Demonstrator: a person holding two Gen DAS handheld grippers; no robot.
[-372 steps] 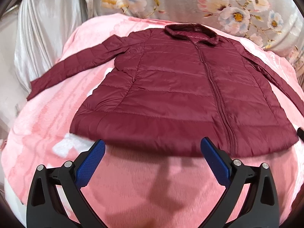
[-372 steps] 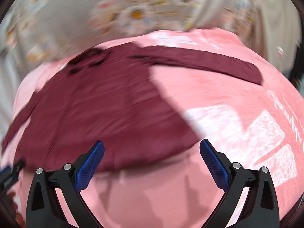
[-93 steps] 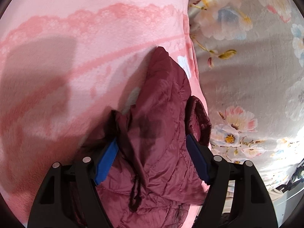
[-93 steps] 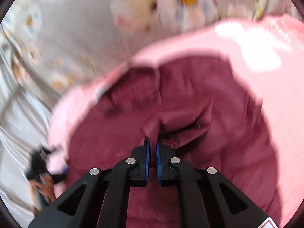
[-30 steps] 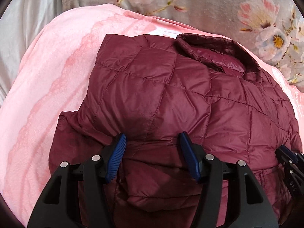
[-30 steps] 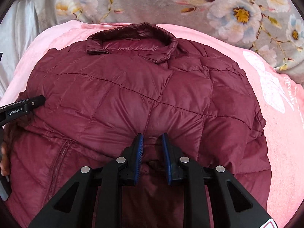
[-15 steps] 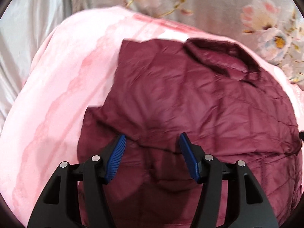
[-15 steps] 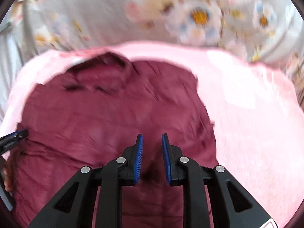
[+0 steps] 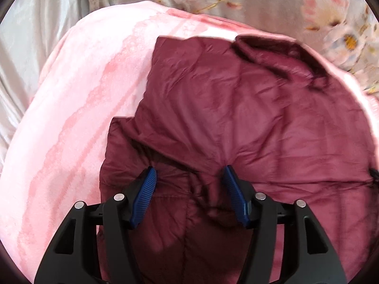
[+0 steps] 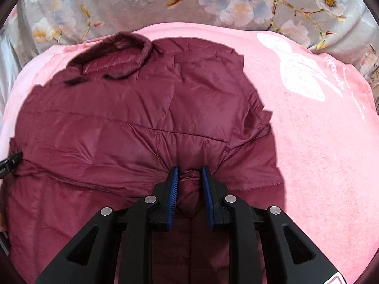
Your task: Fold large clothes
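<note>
Hem: folded up over my jacket (image 10: pixel 123 127) since it lay spread flat.
Right hand-held gripper (image 10: pixel 189 177): pinching puffy, slippery hem.
Left hand-held gripper (image 9: pixel 189 177): half-spread around fabric; grip unclear.

Your left gripper (image 9: pixel 189 182), right gripper (image 10: pixel 189 179): black angular frames, ribbed blue pads (image 9: pixel 144 196), silver screws (image 10: pixel 150 199).

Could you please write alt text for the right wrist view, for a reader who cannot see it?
The right claw pinches a bunched fold of a maroon quilted puffer jacket lying folded on a pink blanket. The jacket's collar points toward a grey floral fabric behind.
</note>
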